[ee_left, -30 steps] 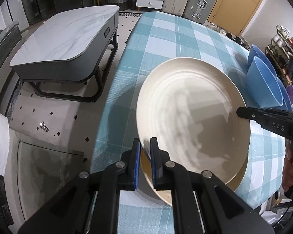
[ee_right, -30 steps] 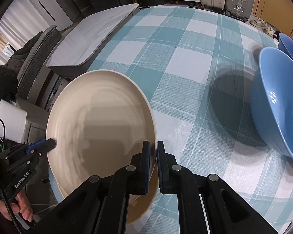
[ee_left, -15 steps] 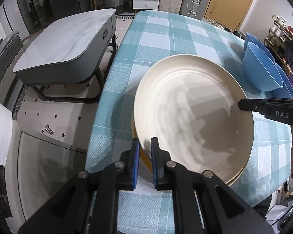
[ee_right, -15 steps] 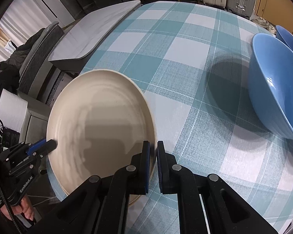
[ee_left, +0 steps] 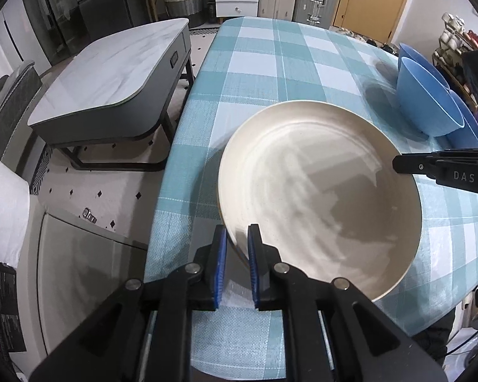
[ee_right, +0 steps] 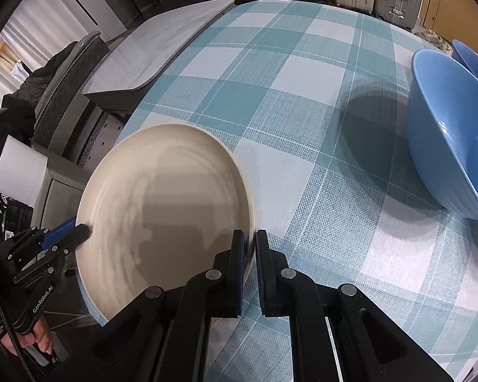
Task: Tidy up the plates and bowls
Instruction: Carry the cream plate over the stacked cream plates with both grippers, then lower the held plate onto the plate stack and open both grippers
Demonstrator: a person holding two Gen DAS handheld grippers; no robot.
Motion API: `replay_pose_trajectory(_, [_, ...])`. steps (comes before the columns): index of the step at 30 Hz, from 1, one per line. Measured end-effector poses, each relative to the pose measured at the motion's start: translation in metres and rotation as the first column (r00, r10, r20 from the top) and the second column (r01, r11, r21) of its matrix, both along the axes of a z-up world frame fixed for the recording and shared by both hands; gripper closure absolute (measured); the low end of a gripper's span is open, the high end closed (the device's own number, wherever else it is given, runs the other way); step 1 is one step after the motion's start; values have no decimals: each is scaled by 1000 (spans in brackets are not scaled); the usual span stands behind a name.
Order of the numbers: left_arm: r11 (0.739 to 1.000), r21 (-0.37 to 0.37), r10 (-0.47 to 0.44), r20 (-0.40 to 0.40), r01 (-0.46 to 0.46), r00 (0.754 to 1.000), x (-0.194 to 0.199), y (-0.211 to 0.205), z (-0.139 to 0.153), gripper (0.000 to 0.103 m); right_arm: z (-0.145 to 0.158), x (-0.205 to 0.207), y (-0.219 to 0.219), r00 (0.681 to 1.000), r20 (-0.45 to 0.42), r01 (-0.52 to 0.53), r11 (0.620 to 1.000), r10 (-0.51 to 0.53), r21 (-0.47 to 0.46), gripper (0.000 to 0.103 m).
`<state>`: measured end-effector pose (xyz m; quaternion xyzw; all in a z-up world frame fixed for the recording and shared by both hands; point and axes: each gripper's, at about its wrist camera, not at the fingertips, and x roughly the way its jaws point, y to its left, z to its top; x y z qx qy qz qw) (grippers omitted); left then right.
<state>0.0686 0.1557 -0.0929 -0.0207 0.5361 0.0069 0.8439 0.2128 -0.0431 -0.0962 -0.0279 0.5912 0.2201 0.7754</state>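
Note:
A large cream plate (ee_left: pixel 318 191) lies near the front edge of the teal checked table (ee_left: pixel 271 63), seemingly on another plate whose darker rim just shows beneath it. My left gripper (ee_left: pixel 237 242) is shut on its near-left rim. My right gripper (ee_right: pixel 249 245) is shut on the opposite rim; the plate also shows in the right wrist view (ee_right: pixel 162 207). Each gripper shows in the other's view, the right gripper (ee_left: pixel 430 167) and the left gripper (ee_right: pixel 63 235). Blue bowls (ee_left: pixel 427 102) stand leaning at the table's right side, and the nearest blue bowl (ee_right: pixel 452 133) is well apart from the plate.
A grey marble-topped coffee table (ee_left: pixel 111 76) stands left of the dining table. A white paper roll (ee_right: pixel 19 172) sits on a low cabinet beside the table edge. Drawers, a basket and suitcases line the far wall. A shelf of small items (ee_left: pixel 455 44) stands behind the bowls.
The cream plate has come down and now lies nearly flat at the table's front edge; the darker rim below it is almost covered. Both grippers stay shut on its rim.

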Motion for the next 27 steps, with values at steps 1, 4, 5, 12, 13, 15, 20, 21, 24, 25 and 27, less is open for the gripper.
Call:
replay_pose_trajectory(1, [1000,1,-2,1,2,1000,0,0,-1,92,0,0,1,1000,2,-2,1000,2,-2,96])
replay_pose_trajectory(4, [1000,2,-4,6,4,1000,-1,0,-2,92,0,0,0,1000,6,-7,1000,7,0,96])
replay_pose_trajectory(5, [1000,4,-5,6,5,1000,0,0,-3,92,-1,-1,0,1000,7,-6,1000,6,1,96])
replay_pose_trajectory(12, [1000,20,-5,10,4,1000,-2,-2,-6,91,2,-4,-1,1000,25,-5,1000,5,-3,96])
replay_pose_trajectory(13, [1000,20,-4,11,4,1000,-2,-2,-7,90,2,-5,-1,1000,29,-4,1000,5,-4,96])
replay_pose_trajectory(15, [1000,18,-1,14,1,1000,-3,-3,-9,88,2,-7,1,999,49,-9,1000,10,-18,96])
replay_pose_trajectory(20, [1000,12,-1,25,1,1000,-2,-4,-14,80,2,-11,6,994,107,-21,999,26,-48,96])
replay_pose_trajectory(21, [1000,12,-3,26,2,1000,-2,-5,-14,80,1,-11,6,993,113,-17,999,22,-47,96])
replay_pose_trajectory(24, [1000,-1,-3,31,3,1000,-1,-3,-15,78,-1,-10,6,992,124,-12,999,17,-40,96])
replay_pose_trajectory(25, [1000,-8,-3,28,3,1000,-1,-3,-16,77,-2,-9,6,992,128,-12,999,16,-36,96])
replay_pose_trajectory(27, [1000,-25,3,18,-2,1000,0,-2,-15,77,-2,-8,5,991,130,-9,1000,12,-24,96])
